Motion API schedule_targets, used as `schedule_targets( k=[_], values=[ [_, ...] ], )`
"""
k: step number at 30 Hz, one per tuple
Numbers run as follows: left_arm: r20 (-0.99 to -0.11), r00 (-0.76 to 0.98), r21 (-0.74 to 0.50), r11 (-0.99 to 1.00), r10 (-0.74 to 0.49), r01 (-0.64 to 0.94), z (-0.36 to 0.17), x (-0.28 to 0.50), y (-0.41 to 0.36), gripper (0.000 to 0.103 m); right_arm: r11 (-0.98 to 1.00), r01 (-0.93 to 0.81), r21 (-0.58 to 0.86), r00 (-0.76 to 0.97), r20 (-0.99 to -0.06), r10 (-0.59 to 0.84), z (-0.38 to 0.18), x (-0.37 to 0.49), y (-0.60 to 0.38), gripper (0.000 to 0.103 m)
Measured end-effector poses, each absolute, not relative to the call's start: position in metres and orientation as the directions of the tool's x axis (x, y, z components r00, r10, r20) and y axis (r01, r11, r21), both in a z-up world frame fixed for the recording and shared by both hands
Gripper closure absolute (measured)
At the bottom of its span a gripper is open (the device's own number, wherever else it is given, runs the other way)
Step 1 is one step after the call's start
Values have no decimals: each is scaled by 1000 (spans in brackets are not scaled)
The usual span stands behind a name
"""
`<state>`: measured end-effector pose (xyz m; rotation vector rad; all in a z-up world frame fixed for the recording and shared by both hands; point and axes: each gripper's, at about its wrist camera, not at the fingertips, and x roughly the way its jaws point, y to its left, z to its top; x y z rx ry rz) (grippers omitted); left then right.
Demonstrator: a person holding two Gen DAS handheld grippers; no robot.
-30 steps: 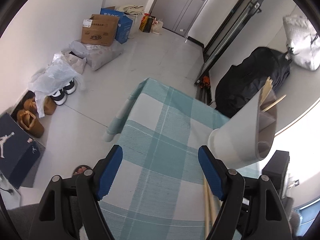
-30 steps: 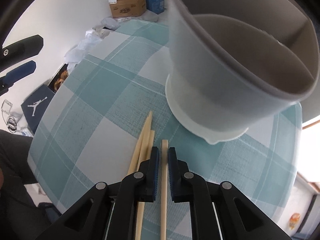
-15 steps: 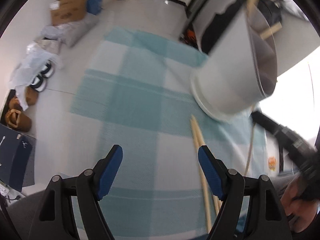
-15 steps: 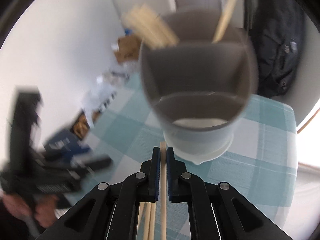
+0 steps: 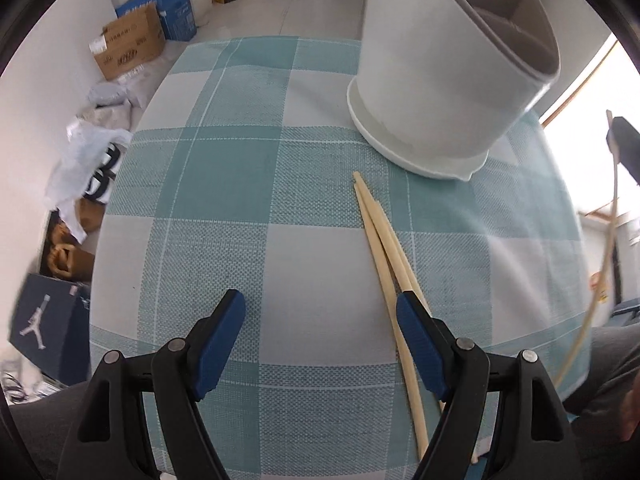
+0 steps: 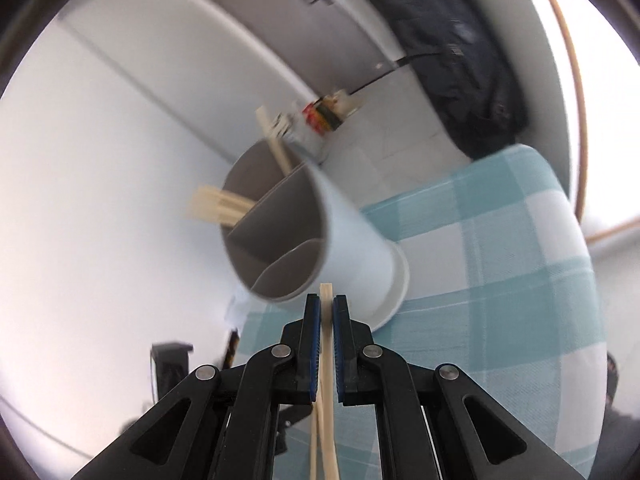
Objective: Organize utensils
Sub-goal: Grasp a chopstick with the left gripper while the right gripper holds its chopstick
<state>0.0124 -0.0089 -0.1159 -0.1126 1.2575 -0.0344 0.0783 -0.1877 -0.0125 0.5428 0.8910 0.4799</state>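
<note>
A white utensil holder (image 5: 448, 64) with grey inner dividers stands on the teal checked tablecloth (image 5: 224, 184). Two pale chopsticks (image 5: 384, 240) lie on the cloth in front of it. My left gripper (image 5: 320, 320) is open and empty, low over the cloth, its right finger over the chopsticks' near ends. My right gripper (image 6: 326, 312) is shut on a chopstick (image 6: 326, 360), lifted and tilted in front of the holder (image 6: 320, 240). Several chopsticks (image 6: 216, 208) stand in the holder's far compartments. The held chopstick also shows at the right edge of the left wrist view (image 5: 600, 264).
The table's edges fall away on the left and near side. On the floor to the left are cardboard boxes (image 5: 128, 46), bags and shoes (image 5: 100, 172) and a dark shoebox (image 5: 44, 320). A black bag (image 6: 460, 48) leans against the far wall.
My right gripper has lifted its chopstick off the cloth and swung up and tilted. My left gripper has dropped closer to the two chopsticks on the cloth.
</note>
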Motion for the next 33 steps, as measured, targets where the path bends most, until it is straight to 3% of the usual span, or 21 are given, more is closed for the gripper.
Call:
schedule_targets(
  k=[11, 14, 19, 21, 28, 33],
  values=[
    [-961, 277, 8, 999, 19, -39, -118, 34, -5, 26, 742, -85, 665, 587, -568, 577, -15, 69, -220, 98],
    [-959, 279, 31, 999, 36, -23, -119, 40, -7, 30, 743, -99, 662, 597, -558, 576, -13, 66, -221, 98],
    [-961, 276, 0, 1000, -2, 6, -116, 39, -19, 84, 737, -106, 667, 607, -544, 580, -11, 65, -224, 97],
    [-961, 276, 6, 1000, 0, 20, -116, 41, -27, 98, 731, -106, 674, 609, -538, 583, -10, 65, -226, 97],
    [-949, 315, -48, 997, -28, -55, -114, 42, -16, 101, 728, -132, 673, 619, -518, 591, -4, 64, -226, 97],
    [-888, 455, -112, 990, -63, -80, -81, 33, -5, 101, 746, -178, 642, 627, -510, 589, 3, 61, -220, 97]
  ],
)
